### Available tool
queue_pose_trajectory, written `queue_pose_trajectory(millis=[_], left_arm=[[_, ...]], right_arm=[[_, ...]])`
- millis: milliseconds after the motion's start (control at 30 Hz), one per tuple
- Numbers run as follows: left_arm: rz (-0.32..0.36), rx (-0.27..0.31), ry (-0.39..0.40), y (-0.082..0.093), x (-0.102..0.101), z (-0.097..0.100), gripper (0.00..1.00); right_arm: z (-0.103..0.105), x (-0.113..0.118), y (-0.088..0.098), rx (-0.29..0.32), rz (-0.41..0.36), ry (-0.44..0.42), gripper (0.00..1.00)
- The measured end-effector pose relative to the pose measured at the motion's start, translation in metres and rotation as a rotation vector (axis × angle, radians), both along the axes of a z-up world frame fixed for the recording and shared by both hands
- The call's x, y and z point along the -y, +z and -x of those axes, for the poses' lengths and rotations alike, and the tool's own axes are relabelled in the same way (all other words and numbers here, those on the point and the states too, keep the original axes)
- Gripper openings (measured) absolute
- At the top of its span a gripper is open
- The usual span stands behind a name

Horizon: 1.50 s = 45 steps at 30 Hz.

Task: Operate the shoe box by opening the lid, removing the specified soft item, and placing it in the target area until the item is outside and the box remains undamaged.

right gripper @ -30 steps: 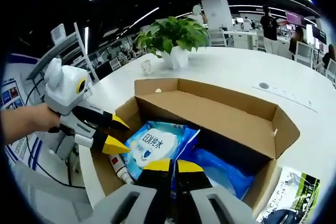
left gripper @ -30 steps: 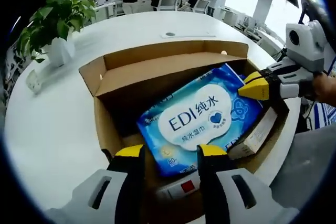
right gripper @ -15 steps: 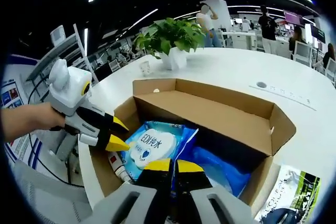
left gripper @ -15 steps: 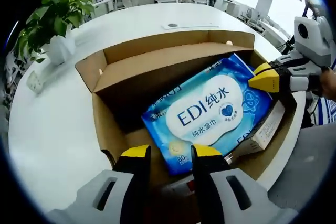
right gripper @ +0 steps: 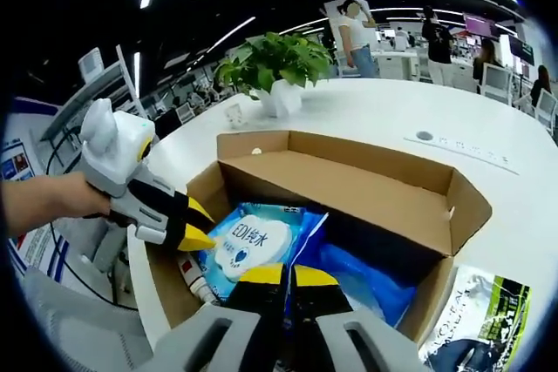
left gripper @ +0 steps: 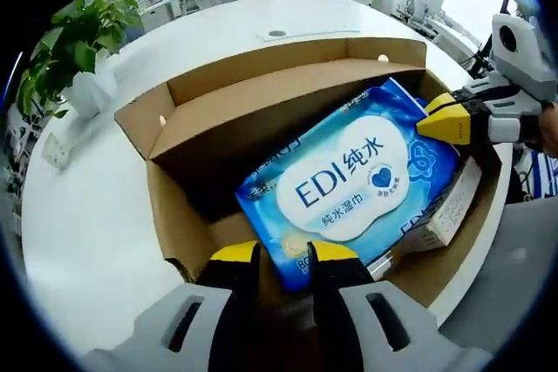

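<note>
Gripping the near corner of the blue wipes pack (left gripper: 353, 180), the left gripper (left gripper: 283, 254) has its yellow-tipped fingers (left gripper: 235, 254) drawn narrow, and the pack's lower edge runs down between them. The pack lies tilted inside the open cardboard box (left gripper: 179, 215), its white label facing up. The box stands on the white desk (left gripper: 78, 215) with its lid flap folded back on the far side, beyond the fingers. To the right of the left fingers, a small white carton (left gripper: 445, 215) leans against the box wall, partly under the pack.

At the pack's far right corner, the right gripper (left gripper: 449, 124) comes in from the right, its yellow tips together on the pack's edge; whether they actually pinch it I cannot tell. In the right gripper view, the right gripper (right gripper: 288, 276) shows its fingers (right gripper: 260, 276) nearly touching, with the pack (right gripper: 248, 246) just ahead of them and to the left, and darker blue plastic (right gripper: 357, 280) lying to the right of them in the box (right gripper: 349, 189). The left gripper (right gripper: 196, 224), held by a hand (right gripper: 48, 206), meets the pack from the left.

A potted plant (right gripper: 275, 63) stands on the desk (right gripper: 384, 115) well beyond the box, and a printed packet (right gripper: 475, 320) lies on the desk just right of the box.
</note>
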<state>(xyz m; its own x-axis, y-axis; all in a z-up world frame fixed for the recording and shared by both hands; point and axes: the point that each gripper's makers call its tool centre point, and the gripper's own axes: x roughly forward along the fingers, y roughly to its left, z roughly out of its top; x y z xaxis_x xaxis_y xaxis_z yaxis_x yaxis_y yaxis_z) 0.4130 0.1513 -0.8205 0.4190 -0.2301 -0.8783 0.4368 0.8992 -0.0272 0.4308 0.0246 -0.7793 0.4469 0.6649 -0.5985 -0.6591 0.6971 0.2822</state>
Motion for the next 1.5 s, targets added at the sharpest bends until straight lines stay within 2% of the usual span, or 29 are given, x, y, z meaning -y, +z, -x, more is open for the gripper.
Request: queue_pose_trajectory(millis=[200,300,400,533,700,1100,1500], left_arm=[[-0.015,-0.028,0.01,-0.011,0.001,0.002,0.21],[0.005,-0.043,0.034,-0.013,0.001,0.002,0.2],[0.007,-0.045,0.022,-0.013,0.003,0.004,0.19],[-0.024,-0.026,0.003,-0.014,-0.003,0.002,0.06],[-0.019,-0.018,-0.005,-0.013,-0.005,0.002,0.0],[0.005,0.026,0.01,0.005,-0.01,0.005,0.0],[0.049,0.087,0.021,0.03,-0.008,0.006,0.0]], right_arm=[[-0.001,0.0,-0.001,-0.007,-0.01,-0.001,0.0],[0.0,0.001,-0.002,-0.008,-0.013,0.0,0.0],[0.0,0.001,-0.002,-0.011,-0.016,-0.001,0.0],[0.0,0.001,-0.002,-0.015,-0.019,-0.002,0.0],[0.001,0.0,-0.001,-0.015,-0.019,-0.003,0.0],[0.004,0.0,0.003,-0.017,-0.015,0.003,0.0],[0.006,0.006,0.016,0.009,-0.008,0.01,0.0]])
